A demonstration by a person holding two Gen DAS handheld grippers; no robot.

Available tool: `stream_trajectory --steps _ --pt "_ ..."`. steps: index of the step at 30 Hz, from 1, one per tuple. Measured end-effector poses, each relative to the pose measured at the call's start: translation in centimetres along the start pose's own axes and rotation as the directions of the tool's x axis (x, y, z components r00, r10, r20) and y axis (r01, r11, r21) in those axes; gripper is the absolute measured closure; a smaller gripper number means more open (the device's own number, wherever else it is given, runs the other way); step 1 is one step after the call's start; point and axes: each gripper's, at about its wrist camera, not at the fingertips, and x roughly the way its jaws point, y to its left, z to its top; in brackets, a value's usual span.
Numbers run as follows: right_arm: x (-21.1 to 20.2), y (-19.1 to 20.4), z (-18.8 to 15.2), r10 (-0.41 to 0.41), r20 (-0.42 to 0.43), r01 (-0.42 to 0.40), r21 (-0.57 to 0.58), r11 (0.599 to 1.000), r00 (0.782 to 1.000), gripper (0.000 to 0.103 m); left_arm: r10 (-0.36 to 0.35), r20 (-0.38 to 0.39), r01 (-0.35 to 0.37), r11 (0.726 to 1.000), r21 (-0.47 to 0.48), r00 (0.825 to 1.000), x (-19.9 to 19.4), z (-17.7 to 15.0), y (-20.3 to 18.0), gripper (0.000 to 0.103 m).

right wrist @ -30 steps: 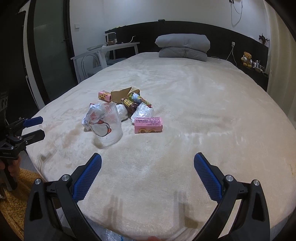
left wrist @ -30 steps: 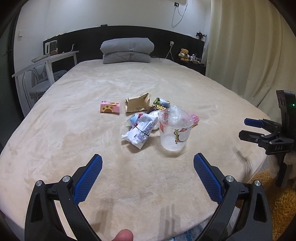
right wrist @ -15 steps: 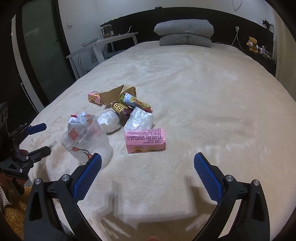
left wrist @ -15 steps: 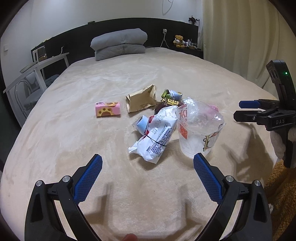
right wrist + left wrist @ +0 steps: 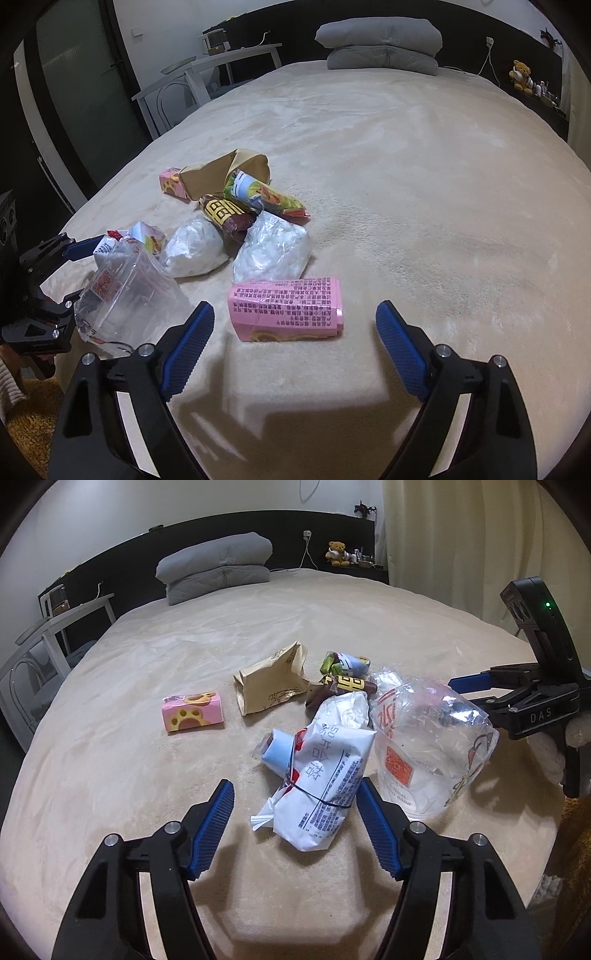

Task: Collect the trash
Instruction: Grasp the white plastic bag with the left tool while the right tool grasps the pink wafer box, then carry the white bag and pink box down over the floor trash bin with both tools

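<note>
Trash sits clustered on the bed: a crumpled clear cup (image 5: 432, 753) upright, a white wrapper (image 5: 325, 775) lying beside it, a brown bag (image 5: 271, 683), two pink cartons (image 5: 192, 710) (image 5: 286, 308), and possibly snack packets (image 5: 264, 194).

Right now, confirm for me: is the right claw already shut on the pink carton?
No. The right claw is open, its blue fingers apart on either side of the pink carton, which lies untouched on the bed.
</note>
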Motion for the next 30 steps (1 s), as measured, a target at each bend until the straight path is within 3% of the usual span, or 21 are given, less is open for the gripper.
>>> stream_trajectory --steps 2,4,6,18,30 --pt "0.5 0.3 0.1 -0.001 -0.011 0.001 -0.016 1.0 1.0 0.021 -0.016 0.007 0.016 1.0 0.021 1.0 0.1 0.1 -0.3 0.037" --pt "1.0 0.5 0.2 -0.002 -0.028 0.001 -0.031 1.0 1.0 0.035 -0.021 0.007 0.02 0.999 0.037 1.0 0.4 0.2 -0.5 0.051" --pt "1.3 0.7 0.2 -0.014 -0.033 0.012 -0.044 0.999 0.999 0.04 -0.024 -0.002 0.024 0.999 0.043 1.0 0.6 0.3 -0.6 0.063" --pt "-1.2 1.2 -0.3 -0.013 0.019 0.014 -0.033 0.999 1.0 0.041 -0.026 0.029 0.026 1.0 0.007 0.999 -1.0 0.4 -0.6 0.065" --pt "-6.3 1.5 -2.6 -0.022 0.084 0.02 0.025 1.0 0.996 0.041 -0.023 0.1 0.033 0.995 -0.096 0.995 -5.7 -0.1 -1.1 0.065"
